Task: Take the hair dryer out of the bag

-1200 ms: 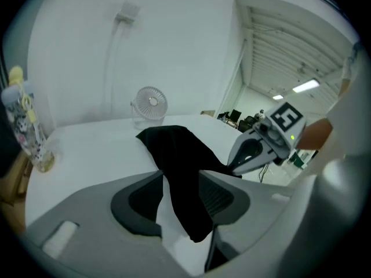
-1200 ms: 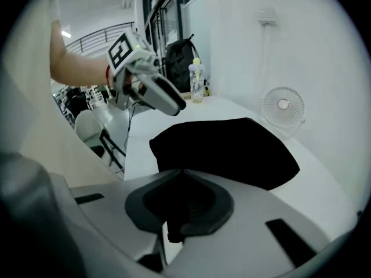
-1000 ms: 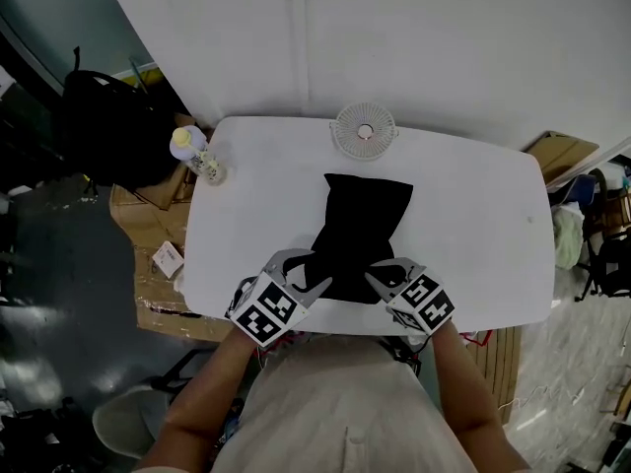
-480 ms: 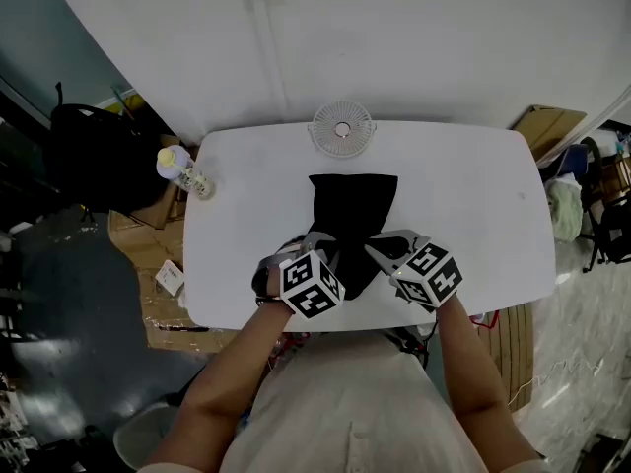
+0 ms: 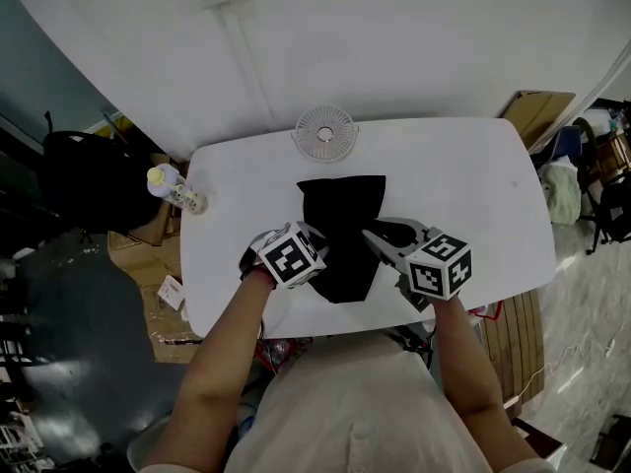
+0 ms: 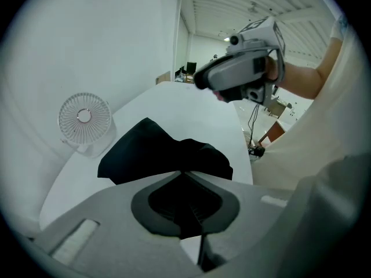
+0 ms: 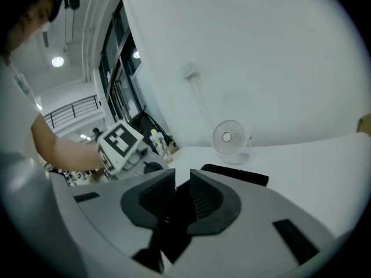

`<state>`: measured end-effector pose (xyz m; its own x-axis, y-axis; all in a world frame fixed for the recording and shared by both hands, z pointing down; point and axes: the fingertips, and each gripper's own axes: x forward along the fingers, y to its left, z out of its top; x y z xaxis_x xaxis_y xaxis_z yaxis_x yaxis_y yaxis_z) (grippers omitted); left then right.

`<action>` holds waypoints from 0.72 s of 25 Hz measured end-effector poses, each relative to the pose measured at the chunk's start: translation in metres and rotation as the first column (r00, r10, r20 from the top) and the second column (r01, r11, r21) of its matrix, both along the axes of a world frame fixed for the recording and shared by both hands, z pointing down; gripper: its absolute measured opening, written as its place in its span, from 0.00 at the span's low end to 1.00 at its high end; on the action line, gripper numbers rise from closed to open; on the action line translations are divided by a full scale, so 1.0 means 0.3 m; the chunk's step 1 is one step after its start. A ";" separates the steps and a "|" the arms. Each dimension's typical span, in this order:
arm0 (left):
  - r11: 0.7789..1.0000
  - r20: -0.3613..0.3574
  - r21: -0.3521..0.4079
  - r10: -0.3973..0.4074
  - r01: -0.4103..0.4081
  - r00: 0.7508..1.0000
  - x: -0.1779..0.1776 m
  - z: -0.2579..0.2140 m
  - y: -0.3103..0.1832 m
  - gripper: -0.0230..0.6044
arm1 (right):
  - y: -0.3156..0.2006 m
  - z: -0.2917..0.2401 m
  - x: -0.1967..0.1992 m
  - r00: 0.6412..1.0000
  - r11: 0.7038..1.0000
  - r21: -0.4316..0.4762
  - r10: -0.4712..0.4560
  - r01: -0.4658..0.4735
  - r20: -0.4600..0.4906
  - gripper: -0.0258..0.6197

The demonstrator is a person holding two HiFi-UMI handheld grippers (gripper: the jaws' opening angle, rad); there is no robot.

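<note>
From the head view I count one white table. On it are one black bag, one small fan and one bottle. The bag lies in the middle of the table. The fan stands just behind it and the bottle stands at the far left corner. I have two grippers. The left gripper is at the bag's left edge and the right gripper is at its right edge. I cannot see the hair dryer in any view.

In the left gripper view, that gripper's two jaws are pinched together on the black cloth of the bag. I see one fan behind the bag.

In the right gripper view, that gripper's two jaws are opening, with a narrow gap between them. Something black shows in the gap, and I cannot tell if it is the bag. Past the jaws are a strip of the bag and the one fan.
</note>
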<state>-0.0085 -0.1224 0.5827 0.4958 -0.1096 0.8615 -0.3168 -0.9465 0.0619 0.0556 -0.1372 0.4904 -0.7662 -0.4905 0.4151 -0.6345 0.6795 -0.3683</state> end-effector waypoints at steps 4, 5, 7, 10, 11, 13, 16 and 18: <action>0.999 -0.008 -0.012 -0.042 0.042 0.999 -0.015 0.024 -0.018 0.07 | 0.144 -0.070 -0.105 0.983 0.990 -0.048 -0.128 0.136 0.132 0.12; 0.999 -0.007 -0.013 -0.044 0.044 0.999 -0.015 0.027 -0.019 0.07 | 0.180 -0.049 -0.140 0.979 0.982 -0.057 -0.172 0.179 0.112 0.12; 0.999 -0.002 -0.015 -0.041 0.041 0.999 -0.016 0.033 -0.019 0.07 | 0.229 0.038 -0.199 0.975 0.971 -0.088 -0.220 0.222 0.039 0.12; 0.999 -0.005 -0.017 -0.041 0.041 0.999 -0.022 0.040 -0.018 0.07 | 0.268 0.190 -0.260 0.975 0.955 -0.198 -0.220 0.219 0.013 0.13; 0.999 -0.008 -0.016 -0.042 0.042 0.999 -0.025 0.041 -0.019 0.07 | 0.268 0.233 -0.271 0.980 0.950 -0.239 -0.200 0.199 0.022 0.13; 0.999 -0.010 -0.012 -0.042 0.042 0.999 -0.029 0.041 -0.022 0.07 | 0.248 0.306 -0.269 0.991 0.942 -0.309 -0.131 0.131 0.020 0.13; 0.999 -0.010 -0.007 -0.037 0.037 0.999 -0.034 0.040 -0.022 0.07 | 0.201 0.397 -0.238 0.998 0.922 -0.386 -0.038 0.019 -0.042 0.18; 1.000 -0.004 -0.008 -0.027 0.027 1.000 -0.037 0.045 -0.018 0.07 | 0.176 0.440 -0.218 0.996 0.908 -0.416 0.006 -0.043 -0.090 0.24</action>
